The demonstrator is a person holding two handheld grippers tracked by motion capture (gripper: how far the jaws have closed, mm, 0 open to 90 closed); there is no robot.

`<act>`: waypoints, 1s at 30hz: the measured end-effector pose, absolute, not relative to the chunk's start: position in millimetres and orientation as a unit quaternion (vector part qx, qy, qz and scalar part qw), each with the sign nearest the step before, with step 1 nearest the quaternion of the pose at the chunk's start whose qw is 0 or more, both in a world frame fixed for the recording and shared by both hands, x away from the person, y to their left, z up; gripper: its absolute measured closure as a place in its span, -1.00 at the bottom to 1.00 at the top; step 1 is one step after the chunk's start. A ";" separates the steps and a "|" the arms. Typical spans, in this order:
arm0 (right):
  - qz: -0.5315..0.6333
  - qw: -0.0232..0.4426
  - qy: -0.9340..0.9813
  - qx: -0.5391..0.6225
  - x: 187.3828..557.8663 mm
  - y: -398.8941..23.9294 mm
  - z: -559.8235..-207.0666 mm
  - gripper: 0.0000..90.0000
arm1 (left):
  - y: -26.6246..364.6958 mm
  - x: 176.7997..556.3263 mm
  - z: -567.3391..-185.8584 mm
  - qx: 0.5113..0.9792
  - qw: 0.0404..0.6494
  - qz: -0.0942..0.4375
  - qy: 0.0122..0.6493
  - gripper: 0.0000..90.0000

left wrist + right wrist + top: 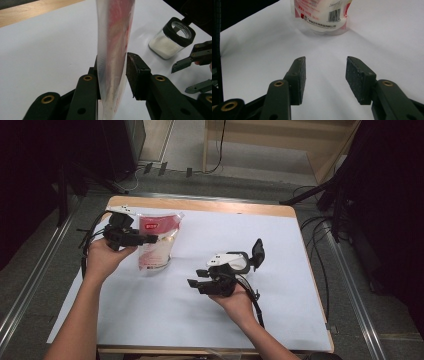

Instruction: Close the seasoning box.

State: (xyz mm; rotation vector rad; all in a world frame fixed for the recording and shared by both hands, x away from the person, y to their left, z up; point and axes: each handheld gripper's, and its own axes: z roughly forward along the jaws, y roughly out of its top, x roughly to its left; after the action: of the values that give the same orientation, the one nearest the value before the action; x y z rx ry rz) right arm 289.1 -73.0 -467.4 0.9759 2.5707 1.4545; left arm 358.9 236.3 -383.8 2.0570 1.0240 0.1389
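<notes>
Pouch [157,243] of red and clear plastic sits at about ten o'clock on the white table cover [150,320] in the high view. The left gripper [150,239] reaches in from nine o'clock, its jaws at the pouch's near side edge. Toward four o'clock of the pouch, well apart from it, a glass jar [231,262] of white powder lies tipped, its black lid [257,252] swung open at two o'clock. The right gripper [196,284] hangs just at seven o'clock of the jar, jaws apart with nothing between them.

From the left gripper view, the pouch [113,50] rises edge-on from six to twelve o'clock between the two jaws. The left pad lies against the film, while a narrow slit shows beside the right pad, so the jaws are slackened around the pouch rather than pinching it. The jar [171,40] sits at two o'clock, the right gripper's [190,75] tips at three o'clock.

From the right gripper view, its own jaws [325,80] stand spread over bare white cover, and the pouch [322,17], barcode showing, sits at twelve o'clock, well apart.
</notes>
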 end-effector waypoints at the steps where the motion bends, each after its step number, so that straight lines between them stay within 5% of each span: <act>1: 0.468 0.015 0.826 0.314 289.1 -73.0 -467.4 0.14 | 238.4 358.2 -383.4 0.816 0.411 0.056 0.403 0.57; 22: 0.481 0.032 0.822 0.304 292.5 -83.6 -450.3 0.18 | 251.2 330.8 -390.5 0.806 0.432 0.085 0.395 0.16; 30: 0.475 0.034 0.828 0.296 295.6 -94.0 -438.9 0.42 | 259.2 320.0 -390.6 0.804 0.421 0.086 0.410 0.08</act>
State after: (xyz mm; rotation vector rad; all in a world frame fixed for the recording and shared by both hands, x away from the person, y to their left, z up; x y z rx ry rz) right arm 295.6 -94.0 -438.9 0.9118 2.5458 1.4617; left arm 320.0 259.2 -390.6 2.0149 1.0279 0.2165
